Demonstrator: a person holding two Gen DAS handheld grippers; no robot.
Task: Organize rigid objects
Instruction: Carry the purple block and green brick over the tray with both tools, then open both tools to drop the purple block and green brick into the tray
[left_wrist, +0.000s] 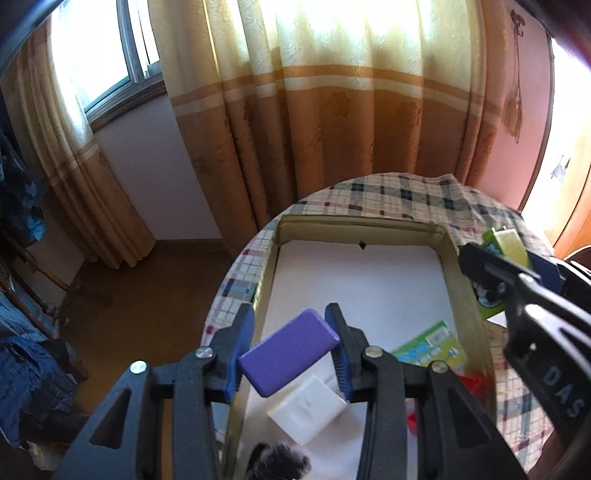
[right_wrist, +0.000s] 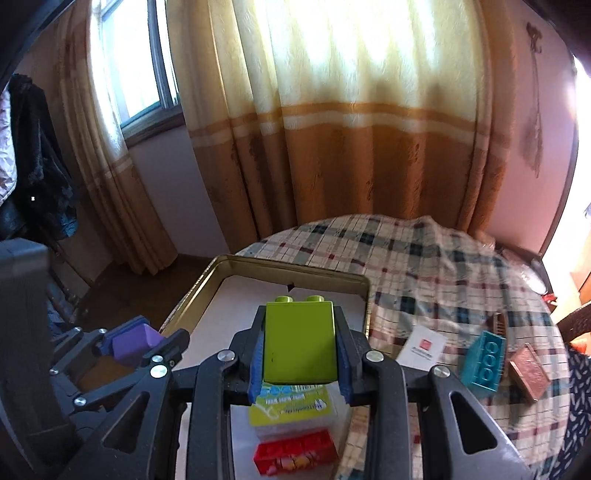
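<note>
Purple, smooth, flat rectangular block with rounded corners (left_wrist: 290, 350): clamped between the blue ribbed pads of the left hand-held gripper (left_wrist: 290, 352), tilted, held over the near left part of the shallow rectangular gold metal tin (left_wrist: 448, 258). Lime-green glossy plastic building brick with two round studs on its far end (right_wrist: 300, 341): clamped between the pads of the right hand-held gripper (right_wrist: 301, 354), held over the near right part of the same tin.

Inside tin, on white liner:
- one white rectangular block (left_wrist: 306, 410), directly below the purple block;
- one flat green-and-yellow printed packet (right_wrist: 291, 402), below the lime-green brick;
- one red studded plastic brick (right_wrist: 295, 452), just nearer than the packet.

Outside tin, on checked cloth (right_wrist: 424, 266) covering the round worktop, right of right hand-held gripper:
- one white card with small red mark (right_wrist: 421, 349);
- one teal studded plastic brick (right_wrist: 484, 363);
- one brown embossed rectangular box (right_wrist: 528, 373).
</note>
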